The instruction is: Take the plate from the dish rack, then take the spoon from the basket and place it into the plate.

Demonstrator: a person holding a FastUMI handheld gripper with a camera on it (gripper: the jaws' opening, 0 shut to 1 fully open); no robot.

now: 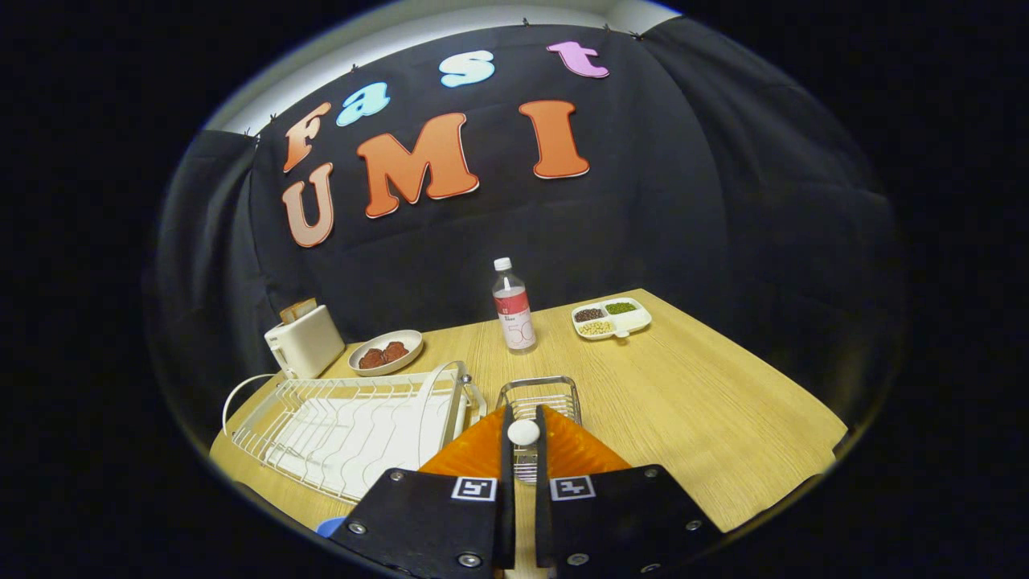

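Wood-grain counter (691,402), black cloth wall behind. Far left: toaster (304,342) with bread in the slot. Next to it, a bowl (386,352) of dark red pieces. White wire dish rack (354,422) sits near-left, no plate seen in it. A blue edge (330,527) peeks out just below the rack, can't tell what it is. Centre: gripper (523,430) nearly closed, both fingers pinching the white spoon (523,432), its end showing at the tips. Wire basket (540,398) just beyond the fingers. Bottle (513,305) stands behind the basket. Right-back: divided tray (612,318) with beans.
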